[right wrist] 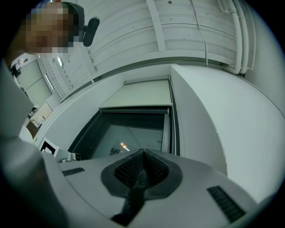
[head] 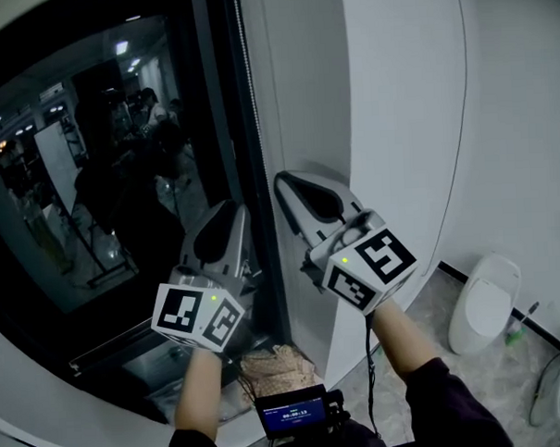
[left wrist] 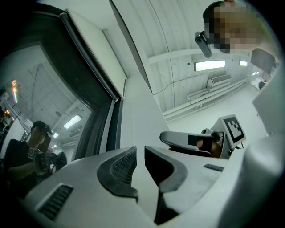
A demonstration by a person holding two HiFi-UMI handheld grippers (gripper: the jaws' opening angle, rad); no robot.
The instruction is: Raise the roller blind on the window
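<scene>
Left gripper [head: 226, 211] jaws are closed to a sliver on nothing visible; right gripper [head: 287, 183] jaws are pressed together, empty. Both tilt upward, probably to reach the bead chain [right wrist: 177, 129] just right of them. Above, the roller blind [right wrist: 138, 95] sits rolled near the top of the window [right wrist: 124, 129], white wall [head: 395, 92] alongside.
</scene>
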